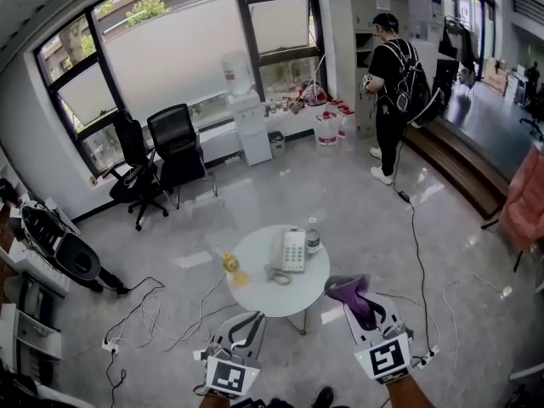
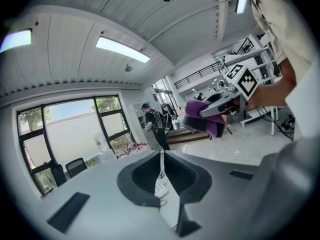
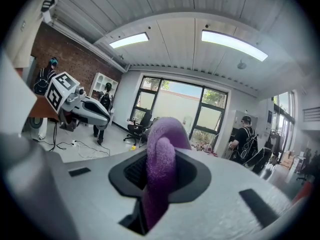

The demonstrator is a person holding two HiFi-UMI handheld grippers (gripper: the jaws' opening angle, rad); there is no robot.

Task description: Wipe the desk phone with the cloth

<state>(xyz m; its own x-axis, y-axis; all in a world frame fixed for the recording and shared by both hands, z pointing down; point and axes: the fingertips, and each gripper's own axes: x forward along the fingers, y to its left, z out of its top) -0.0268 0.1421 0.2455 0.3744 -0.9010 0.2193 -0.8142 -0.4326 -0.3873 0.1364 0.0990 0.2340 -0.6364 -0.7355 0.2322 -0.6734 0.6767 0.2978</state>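
Approach step: right gripper [image 1: 361, 306] jaws clamp the purple cloth [image 1: 344, 287], left gripper [image 1: 246, 320] jaws pinched shut, empty (just tagging along). Both hang short of the desk phone [image 1: 291, 250], which sits mid-surface [image 1: 255, 297]. Next, probably lower the cloth onto it

Office, as I read it: swivel chairs [image 1: 174, 147] by tall windows [image 1: 170, 49], water dispenser [image 1: 248, 117], desk phone [image 1: 293, 250] on round table [image 1: 255, 294].

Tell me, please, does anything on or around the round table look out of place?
Nothing looks spilled or broken. The phone and bottle sit tidily on the table. Only loose cables sprawl across the floor beside it.
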